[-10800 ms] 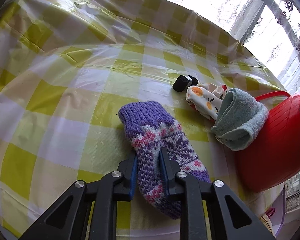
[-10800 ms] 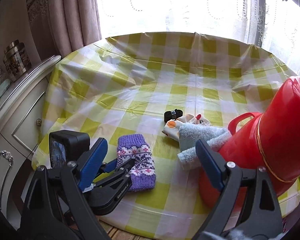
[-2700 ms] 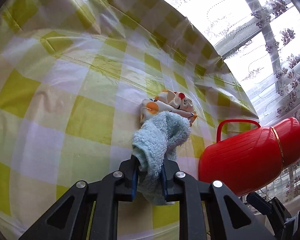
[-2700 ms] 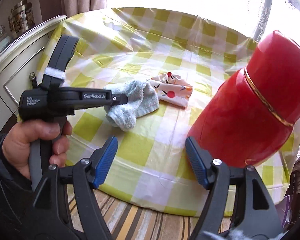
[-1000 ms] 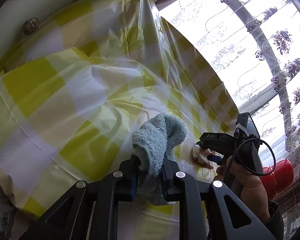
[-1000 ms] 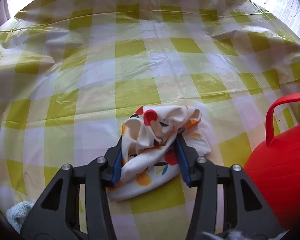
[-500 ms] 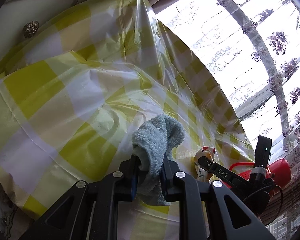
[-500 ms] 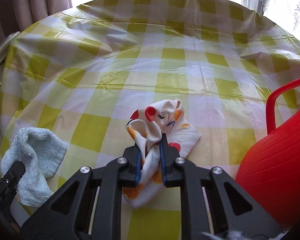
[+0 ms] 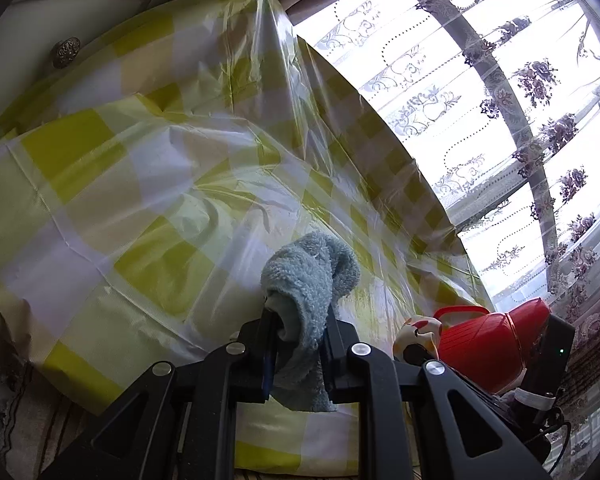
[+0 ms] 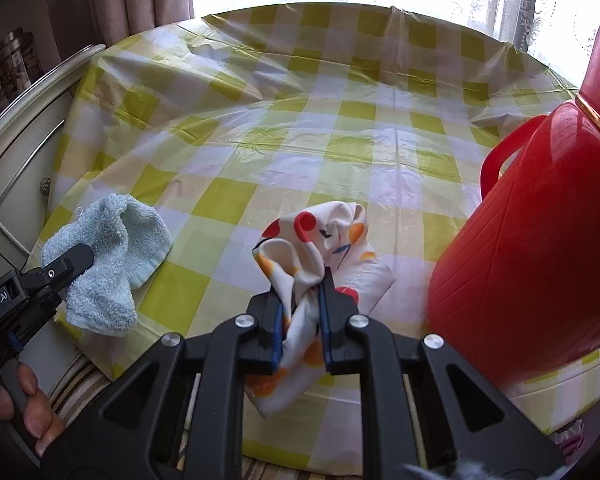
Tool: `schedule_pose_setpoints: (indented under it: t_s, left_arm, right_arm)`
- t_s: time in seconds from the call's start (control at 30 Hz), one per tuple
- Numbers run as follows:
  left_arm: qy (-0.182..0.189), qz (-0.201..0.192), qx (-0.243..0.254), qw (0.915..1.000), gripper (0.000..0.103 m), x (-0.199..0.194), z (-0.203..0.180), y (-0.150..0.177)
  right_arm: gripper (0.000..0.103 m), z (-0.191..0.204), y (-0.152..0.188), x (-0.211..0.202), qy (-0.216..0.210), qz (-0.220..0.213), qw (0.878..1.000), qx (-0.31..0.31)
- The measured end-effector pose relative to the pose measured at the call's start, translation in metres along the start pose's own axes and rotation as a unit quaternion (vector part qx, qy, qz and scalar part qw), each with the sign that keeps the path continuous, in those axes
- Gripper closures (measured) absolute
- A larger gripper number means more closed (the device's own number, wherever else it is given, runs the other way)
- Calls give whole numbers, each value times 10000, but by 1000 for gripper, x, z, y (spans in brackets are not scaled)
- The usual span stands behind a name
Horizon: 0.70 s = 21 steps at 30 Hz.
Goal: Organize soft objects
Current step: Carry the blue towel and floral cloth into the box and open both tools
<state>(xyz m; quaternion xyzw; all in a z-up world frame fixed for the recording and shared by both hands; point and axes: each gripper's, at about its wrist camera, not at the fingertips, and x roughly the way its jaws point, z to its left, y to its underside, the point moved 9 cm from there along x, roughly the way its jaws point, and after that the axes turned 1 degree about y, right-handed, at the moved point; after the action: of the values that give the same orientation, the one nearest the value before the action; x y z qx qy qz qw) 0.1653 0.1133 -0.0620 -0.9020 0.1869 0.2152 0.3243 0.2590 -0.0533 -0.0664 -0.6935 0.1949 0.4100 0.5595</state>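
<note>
Two soft items are in hand at once over a round desk (image 10: 236,200) covered in yellow-and-white checked plastic. At the lower centre of the right wrist view, the right hand-held gripper (image 10: 300,320) is pinched tight on a crumpled white cloth printed with red and orange fruit (image 10: 324,236), one corner trailing on the desk surface. At the lower centre of the left wrist view, the left hand-held gripper (image 9: 298,344) is clamped on a fluffy light-blue terry towel (image 9: 304,284), which hangs at the desk's near-left edge, as the right wrist view's left side shows. A ribbed red plastic thermos jug (image 10: 540,240) fills the right of that frame, just beside the printed cloth. No other soft item shows on the desk, so the gathering looks nearly done; what appears left is setting these two down, and no destination is in view.
</note>
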Motion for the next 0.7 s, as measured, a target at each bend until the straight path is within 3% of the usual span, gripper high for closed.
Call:
schedule_pose_setpoints:
  t_s: [0.3,0.7]
  left_arm:
    - [212,102,229,9995,84,-22,-31,24]
    - [688,587,755,9930,84,-23,-105,78]
  right_arm:
    - [85,-16,28,-38,-70,-9,10000,60]
    - [85,-77,62,-96,157,-59,9986,496]
